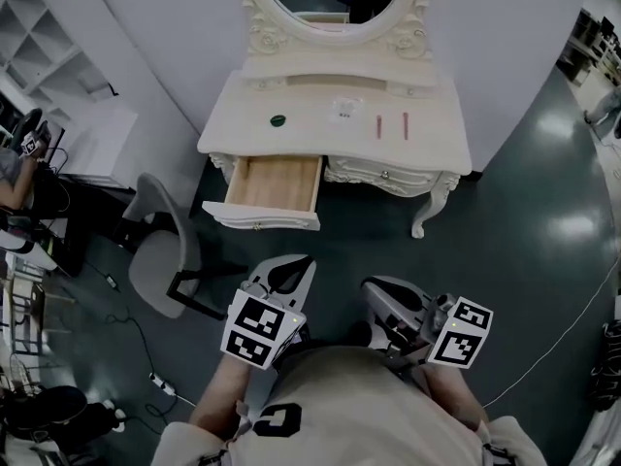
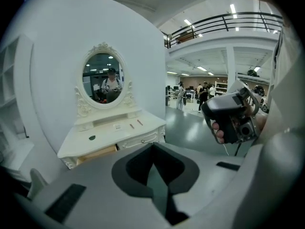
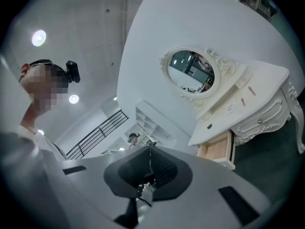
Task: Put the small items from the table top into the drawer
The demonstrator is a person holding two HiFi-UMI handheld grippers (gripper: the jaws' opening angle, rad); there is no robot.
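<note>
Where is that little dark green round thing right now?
In the head view the green disc lies on the left part of the white dressing table, just behind the open drawer, with a small white packet to its right.

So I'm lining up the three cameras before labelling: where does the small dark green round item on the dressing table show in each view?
Head view: the green round item sits upper middle, just above the open drawer.
Left gripper view: left of centre, just above the drawer.
Right gripper view: right of centre, the scene tilted, close above the drawer.
Shared landmark: the open drawer, next to it in all three.
</note>
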